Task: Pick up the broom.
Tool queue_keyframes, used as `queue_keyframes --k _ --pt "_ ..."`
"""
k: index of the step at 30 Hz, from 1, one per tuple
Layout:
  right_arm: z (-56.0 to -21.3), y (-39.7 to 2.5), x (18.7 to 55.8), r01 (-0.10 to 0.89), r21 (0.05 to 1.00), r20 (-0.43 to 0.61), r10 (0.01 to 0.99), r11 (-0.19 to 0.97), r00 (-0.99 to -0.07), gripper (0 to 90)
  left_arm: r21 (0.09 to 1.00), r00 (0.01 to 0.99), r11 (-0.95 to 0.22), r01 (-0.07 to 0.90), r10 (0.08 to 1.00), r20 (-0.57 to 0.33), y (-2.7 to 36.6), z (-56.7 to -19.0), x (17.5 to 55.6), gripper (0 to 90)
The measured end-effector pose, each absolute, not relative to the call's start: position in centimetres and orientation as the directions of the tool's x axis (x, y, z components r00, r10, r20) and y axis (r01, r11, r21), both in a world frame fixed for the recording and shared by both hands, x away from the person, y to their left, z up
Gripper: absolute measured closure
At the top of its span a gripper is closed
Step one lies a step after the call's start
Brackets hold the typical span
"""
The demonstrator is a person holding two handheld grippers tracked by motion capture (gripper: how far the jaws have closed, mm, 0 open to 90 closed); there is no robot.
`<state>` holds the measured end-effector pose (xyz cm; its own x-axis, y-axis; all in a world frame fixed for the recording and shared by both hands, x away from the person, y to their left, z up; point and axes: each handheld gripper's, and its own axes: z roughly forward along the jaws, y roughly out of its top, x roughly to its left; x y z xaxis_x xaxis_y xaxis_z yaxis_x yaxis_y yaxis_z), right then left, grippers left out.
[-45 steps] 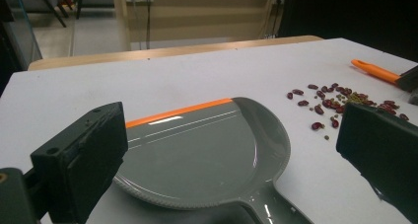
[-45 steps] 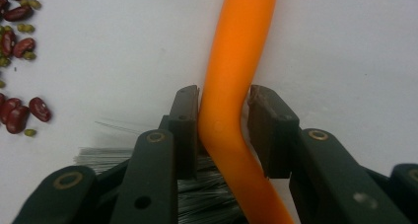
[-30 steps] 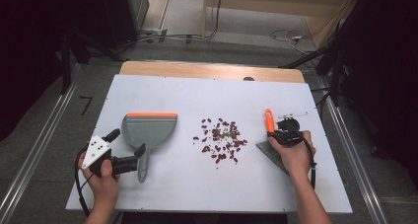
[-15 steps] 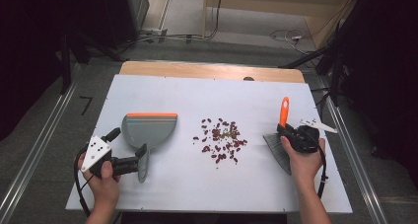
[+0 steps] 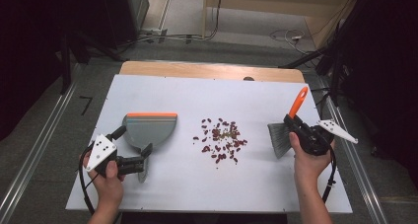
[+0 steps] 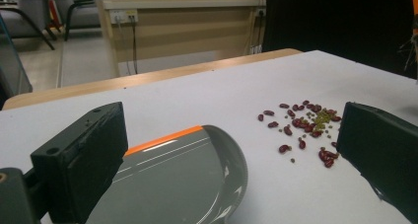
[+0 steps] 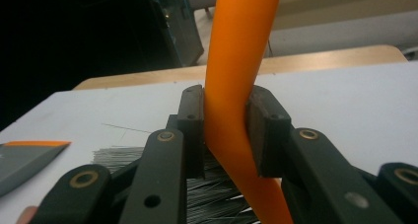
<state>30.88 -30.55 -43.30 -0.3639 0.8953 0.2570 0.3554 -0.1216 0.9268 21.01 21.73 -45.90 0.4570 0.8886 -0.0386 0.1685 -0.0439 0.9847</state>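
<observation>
Right gripper (image 7: pixel 224 135): jaws clamped flat on the orange handle of the brush (image 5: pixel 291 120), no visible gap either side of it in the right gripper view. Handle rises up and away from the jaws; grey bristles (image 5: pixel 279 139) fan out just below and to the pile side of them, tips at or near the table (image 5: pixel 256 98) — can't tell from the high view whether they touch.

Left gripper (image 5: pixel 129 163): jaws spread wide, nothing between the pads. In the left gripper view the dustpan (image 6: pixel 187 177) lies flat just ahead of and between the jaws. In the high view the gripper tips sit at the pan's handle end, but contact isn't clear. Orange lip of the pan is on the far edge, away from this gripper.

Outward: scattered beans (image 5: pixel 221 139), dark red with some small greenish ones mixed in, lie between the two grippers, near the bristles and a bit further from the pan. In the left gripper view they're ahead and toward the right-hand jaw.

Judged step: brush is secured and staged, pan not yet held, no beans in it. Sweep hasn't started.

Next move likely needs:
- left gripper closing on the pan handle and turning the pan so its open lip faces the pile, flat on the table;
- bristles set down on the far side of the pile, then stroked toward the pan.

Risk: beans roll, so short strokes.
</observation>
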Motion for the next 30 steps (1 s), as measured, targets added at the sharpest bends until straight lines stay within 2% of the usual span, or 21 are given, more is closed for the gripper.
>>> queue_keyframes --k 14,30 --pt "-41.1 -28.5 29.9 0.312 0.937 0.291 0.844 -0.157 -0.450 69.1 0.988 0.511 -0.034 0.148 0.859 -0.047 19.8 -44.7 21.2 0.0" --pt "-39.9 -24.3 28.3 0.286 0.952 0.258 0.788 -0.109 -0.558 69.0 0.986 0.581 -0.003 0.164 0.809 -0.094 16.9 -44.2 21.4 0.0"
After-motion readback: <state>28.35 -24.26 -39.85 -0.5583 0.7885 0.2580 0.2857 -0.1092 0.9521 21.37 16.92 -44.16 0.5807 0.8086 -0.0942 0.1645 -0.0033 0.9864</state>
